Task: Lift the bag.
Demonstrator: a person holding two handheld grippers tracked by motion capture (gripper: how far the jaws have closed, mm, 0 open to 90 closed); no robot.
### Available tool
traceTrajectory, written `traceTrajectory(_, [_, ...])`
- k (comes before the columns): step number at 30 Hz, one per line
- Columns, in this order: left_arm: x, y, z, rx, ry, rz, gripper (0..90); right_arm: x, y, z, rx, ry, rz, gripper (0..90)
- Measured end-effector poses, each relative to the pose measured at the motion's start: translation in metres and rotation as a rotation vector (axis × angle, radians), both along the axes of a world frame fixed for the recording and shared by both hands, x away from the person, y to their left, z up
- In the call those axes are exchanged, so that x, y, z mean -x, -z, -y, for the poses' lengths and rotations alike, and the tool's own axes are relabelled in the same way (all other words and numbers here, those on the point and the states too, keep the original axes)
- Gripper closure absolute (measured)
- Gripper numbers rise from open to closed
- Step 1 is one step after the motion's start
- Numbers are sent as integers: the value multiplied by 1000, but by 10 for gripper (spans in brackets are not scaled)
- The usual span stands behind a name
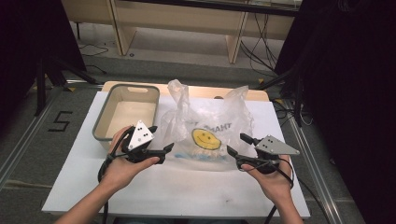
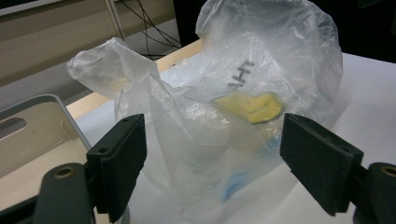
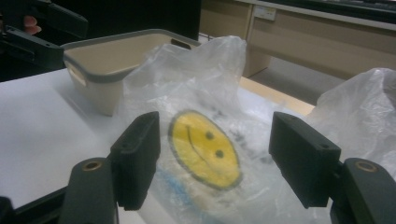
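Left gripper (image 1: 161,150): jaws spread wide, pinching nothing, set just beside the left edge of the plastic bag (image 1: 208,128). Right gripper (image 1: 237,145): jaws likewise apart and empty, near the bag's right edge. Bag lies mid-table (image 1: 187,186), handles up, beside a tub (image 1: 126,112).

Risk, as judged: thin, crinkled, slippery film may slide or tear under a shallow pinch; the soft contents could shift. The tub looks rigid, smooth and rectangular, with a grey rim

Both grippers, left (image 1: 161,140) and right (image 1: 236,145), are wearing black jaws with flat rectangular pads, brass-ringed screw holes, grey triangular plates on top and black cables trailing toward 6 o'clock.
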State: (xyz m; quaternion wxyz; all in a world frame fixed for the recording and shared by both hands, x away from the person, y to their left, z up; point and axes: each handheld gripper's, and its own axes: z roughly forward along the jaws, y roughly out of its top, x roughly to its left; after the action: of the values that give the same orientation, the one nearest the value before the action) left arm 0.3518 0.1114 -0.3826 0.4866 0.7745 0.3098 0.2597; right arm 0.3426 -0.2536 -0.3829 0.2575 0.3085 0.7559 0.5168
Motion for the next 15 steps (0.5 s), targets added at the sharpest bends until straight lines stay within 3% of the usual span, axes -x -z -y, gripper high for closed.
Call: traceTrajectory(15, [6,11,-9,-23,26,-27,232,4,11,-1,-6,-42,-37,348])
